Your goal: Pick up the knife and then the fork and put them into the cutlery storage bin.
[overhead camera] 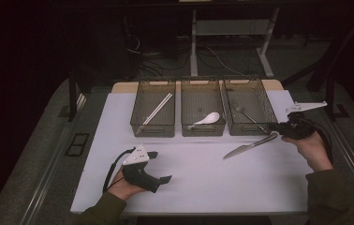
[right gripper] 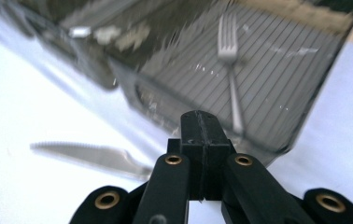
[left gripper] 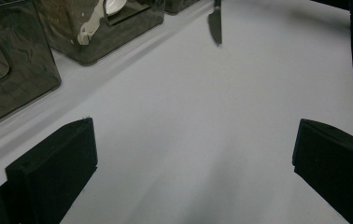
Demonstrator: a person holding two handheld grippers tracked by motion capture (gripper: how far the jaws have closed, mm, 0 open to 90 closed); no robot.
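A white table [overhead camera: 198, 183] in a dark room. Left gripper [overhead camera: 158, 166] is wide open; right gripper [overhead camera: 272, 126], at 3 o'clock, is closed tight beside the knife [overhead camera: 249, 145].

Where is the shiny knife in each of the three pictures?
High view: the silver metal table knife lies on the white table cover, right of centre, just in front of the right-hand dark see-through bin.
Left gripper view: its blade tip points down from the top edge, right of centre.
Right gripper view: its serrated blade lies lower left, beside the shut claw.
Shared landmark: the bin holding the silver fork.
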